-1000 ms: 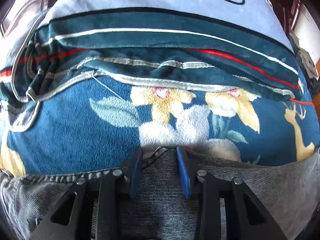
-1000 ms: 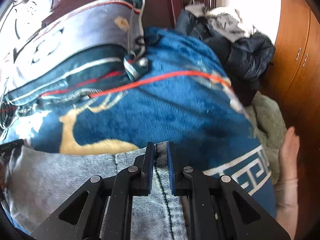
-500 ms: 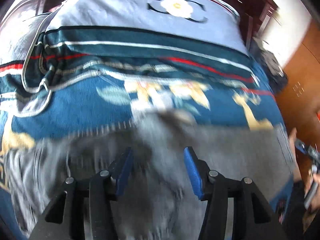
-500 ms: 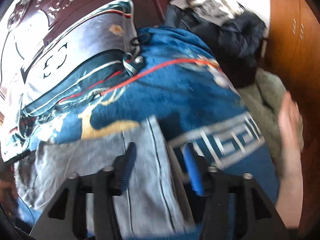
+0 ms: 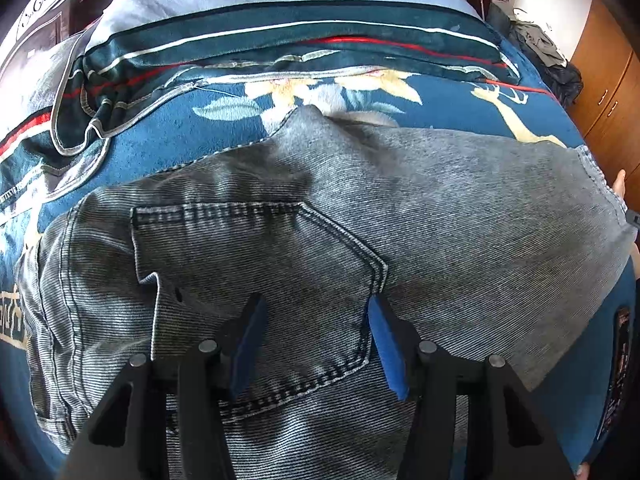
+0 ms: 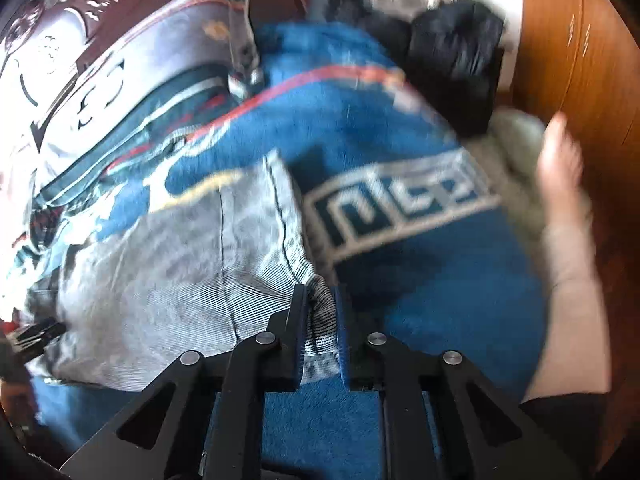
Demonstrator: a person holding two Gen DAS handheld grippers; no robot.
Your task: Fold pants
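Pants [image 5: 360,216] of grey denim lie spread on the blue blanket [image 5: 180,140] of the bed, back pocket [image 5: 256,280] facing up in the left wrist view. One second ago the left tool [image 5: 314,336] was closed on the edge of the fabric; now its blue pads stand wide apart above the pocket and hold nothing, and much more of the denim is visible under it.

In the right wrist view, which is blurred, the right tool [image 6: 320,320] is nearly closed and grips the hem corner of the pants [image 6: 160,272]. Half a second ago its fingers were spread open over the cloth. A bare foot [image 6: 560,168] rests at the right side, near the wooden wardrobe [image 6: 580,40].
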